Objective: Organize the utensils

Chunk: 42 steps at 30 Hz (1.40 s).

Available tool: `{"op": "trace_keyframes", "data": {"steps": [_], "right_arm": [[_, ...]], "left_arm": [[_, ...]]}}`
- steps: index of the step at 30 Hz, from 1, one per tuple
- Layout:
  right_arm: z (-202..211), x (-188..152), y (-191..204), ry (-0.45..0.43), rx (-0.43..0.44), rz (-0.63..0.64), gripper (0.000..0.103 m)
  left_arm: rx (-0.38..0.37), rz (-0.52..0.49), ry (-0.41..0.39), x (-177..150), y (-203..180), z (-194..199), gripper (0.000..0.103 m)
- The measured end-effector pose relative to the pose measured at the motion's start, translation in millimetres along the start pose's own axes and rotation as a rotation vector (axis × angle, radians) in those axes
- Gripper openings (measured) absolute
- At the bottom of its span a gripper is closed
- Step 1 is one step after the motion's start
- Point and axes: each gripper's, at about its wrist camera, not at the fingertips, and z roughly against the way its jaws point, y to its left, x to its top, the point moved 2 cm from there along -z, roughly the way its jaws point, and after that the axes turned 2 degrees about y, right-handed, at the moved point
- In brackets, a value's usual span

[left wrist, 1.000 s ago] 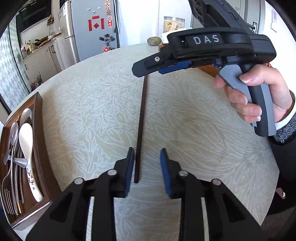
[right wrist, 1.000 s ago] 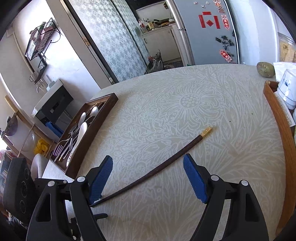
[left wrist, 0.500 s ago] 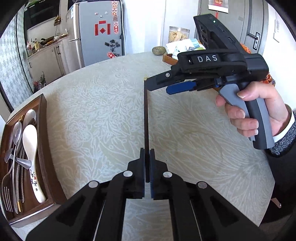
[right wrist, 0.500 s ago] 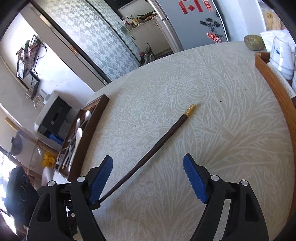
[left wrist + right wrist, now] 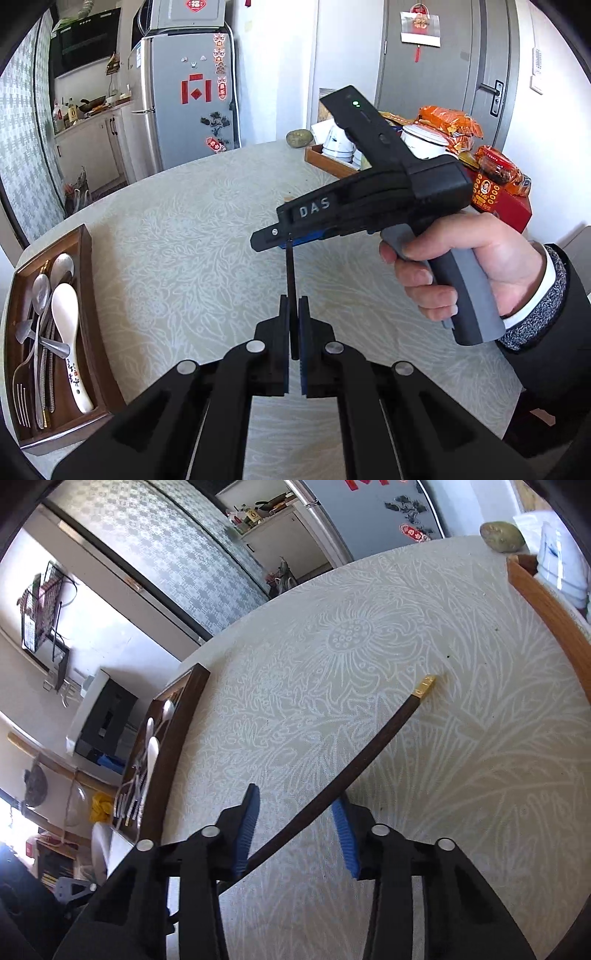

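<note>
The dark wooden tray (image 5: 90, 266) of spoons and forks sits at nine o'clock on the table (image 5: 184, 229). The left gripper (image 5: 294, 328) is clamped on the chopstick (image 5: 290, 273), lifted off the cloth. The right gripper (image 5: 295, 830) has just been closing, its jaws straddling the shaft without pinching. Best keep the stick level and let one gripper carry it trayward.

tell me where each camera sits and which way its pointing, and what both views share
Left wrist: on the left tongs, angled down over the table; shows them shut on a dark chopstick, plus the right hand and sleeve.
Right wrist: on the right tongs, angled down toward the table's far edge; their jaws have just been closing around the chopstick, a gap remaining.
Shared: chopstick, table, utensil tray, fridge.
</note>
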Motion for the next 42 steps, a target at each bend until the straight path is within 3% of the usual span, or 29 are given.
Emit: {"op": "trace_keyframes", "data": {"steps": [6, 8, 10, 19, 26, 29, 31, 33, 38, 41, 42], "right_arm": [[4.9, 1.5, 22.5, -0.03, -0.036, 0.074, 0.024], [3.8, 4.3, 37.0, -0.027, -0.041, 0.1, 0.012], [1.8, 8.7, 53.1, -0.025, -0.043, 0.128, 0.007], [-37.4, 33.2, 137.5, -0.002, 0.012, 0.181, 0.006], [-100.4, 35.7, 200.6, 0.065, 0.016, 0.209, 0.006], [-127.5, 34.0, 219.0, 0.093, 0.003, 0.216, 0.006], [-139.1, 34.8, 229.2, 0.094, -0.008, 0.222, 0.006], [-146.7, 34.8, 236.9, 0.094, -0.018, 0.229, 0.006], [-155.5, 32.4, 245.4, 0.091, -0.046, 0.247, 0.009], [-154.5, 33.5, 245.9, 0.082, -0.049, 0.248, 0.024], [-152.0, 33.7, 245.7, 0.077, -0.05, 0.254, 0.035]], "left_arm": [[-0.005, 0.015, 0.007, -8.8, 6.9, 3.2, 0.004], [0.005, 0.025, 0.0, -12.7, 14.7, 8.7, 0.0], [0.015, 0.044, -0.012, -15.7, 25.8, 17.9, 0.0], [0.105, 0.127, -0.043, -40.4, 95.6, 61.0, 0.0], [0.208, 0.192, -0.048, -64.5, 144.3, 85.7, 0.0], [0.212, 0.213, -0.036, -72.2, 153.1, 88.5, 0.0], [0.226, 0.219, -0.03, -76.8, 156.5, 88.6, 0.004], [0.221, 0.238, -0.035, -81.3, 160.3, 90.5, 0.03], [0.216, 0.264, -0.042, -87.8, 165.6, 96.1, 0.046], [0.215, 0.268, -0.039, -90.4, 165.5, 98.5, 0.048], [0.215, 0.269, -0.038, -90.9, 164.7, 99.0, 0.05]]}}
